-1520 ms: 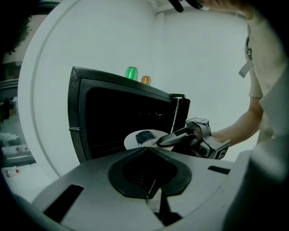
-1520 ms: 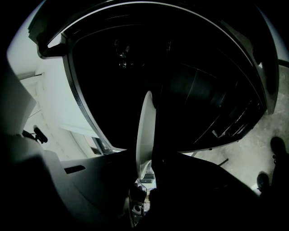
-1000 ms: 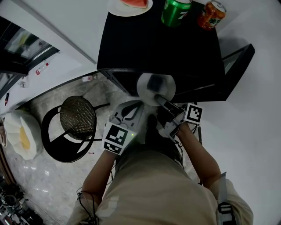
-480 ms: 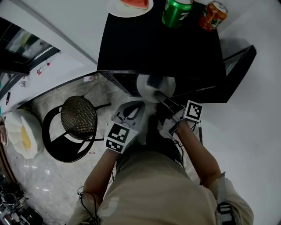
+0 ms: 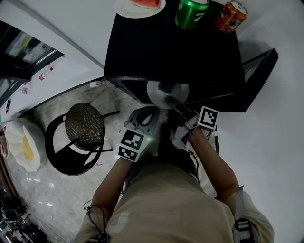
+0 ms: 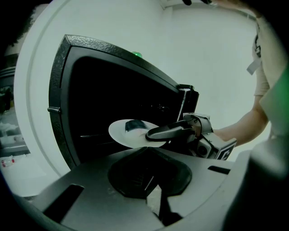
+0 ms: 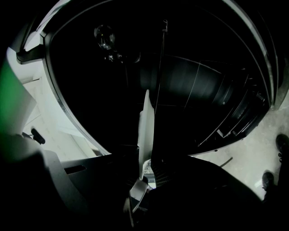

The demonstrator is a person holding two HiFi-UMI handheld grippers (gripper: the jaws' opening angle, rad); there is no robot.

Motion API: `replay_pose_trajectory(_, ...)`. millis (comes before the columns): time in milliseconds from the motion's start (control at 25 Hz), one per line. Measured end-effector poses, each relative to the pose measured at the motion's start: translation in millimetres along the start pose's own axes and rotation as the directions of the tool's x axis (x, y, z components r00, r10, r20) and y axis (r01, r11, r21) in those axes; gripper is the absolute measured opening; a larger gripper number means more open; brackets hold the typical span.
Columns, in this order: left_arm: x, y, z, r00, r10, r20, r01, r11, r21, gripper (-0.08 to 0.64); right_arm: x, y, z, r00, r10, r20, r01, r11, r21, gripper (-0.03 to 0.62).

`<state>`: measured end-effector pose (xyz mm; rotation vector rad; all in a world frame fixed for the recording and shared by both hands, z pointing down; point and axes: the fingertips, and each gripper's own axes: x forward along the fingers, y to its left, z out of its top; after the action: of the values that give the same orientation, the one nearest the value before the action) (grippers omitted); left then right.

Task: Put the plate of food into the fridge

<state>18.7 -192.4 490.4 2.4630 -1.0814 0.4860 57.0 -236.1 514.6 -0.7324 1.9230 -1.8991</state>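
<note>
We've raised our empty, closed left gripper point(image 5: 145, 116) toward the fridge point(image 5: 171, 47); our right gripper point(image 5: 172, 102) clamps the plate of food point(image 5: 154, 90) at its mouth.

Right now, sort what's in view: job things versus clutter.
Job: plate of food, right gripper clamping it, open fridge.
Lying about: watermelon plate, green can, orange can on the fridge top; stool on the floor.

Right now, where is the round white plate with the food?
In the head view's centre, the round white plate is clamped in the right gripper at the black fridge's open front.
</note>
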Motion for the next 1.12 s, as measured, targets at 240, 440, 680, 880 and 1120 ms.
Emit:
replay_pose_trajectory(240, 8, 2, -2, 1.0, 0.001, -0.005, -0.001, 1.0, -0.016, 0.011, 2, -6, 3, 1.0, -0.025, 0.003, 0.025, 1.0, 0.007, 0.049)
replay_pose_trajectory(440, 11, 5, -2, 1.0, 0.009, -0.005, -0.009, 1.0, -0.021, 0.011, 4, -7, 6, 1.0, -0.025, 0.0, 0.025, 1.0, 0.001, 0.048)
replay_pose_trajectory(680, 13, 6, -2, 1.0, 0.014, 0.0, -0.014, 1.0, -0.026, 0.011, 5, -8, 8, 1.0, -0.024, 0.002, 0.024, 1.0, 0.008, 0.046)
replay_pose_trajectory(880, 15, 3, -3, 1.0, 0.008, -0.006, -0.008, 1.0, -0.021, 0.011, 7, -6, 9, 1.0, -0.02, -0.001, 0.02, 1.0, 0.006, 0.046)
replay_pose_trajectory(1120, 18, 3, -5, 1.0, 0.009, -0.004, -0.009, 1.0, -0.03, 0.011, 7, -9, 10, 0.999, -0.032, -0.006, 0.032, 0.999, -0.011, 0.046)
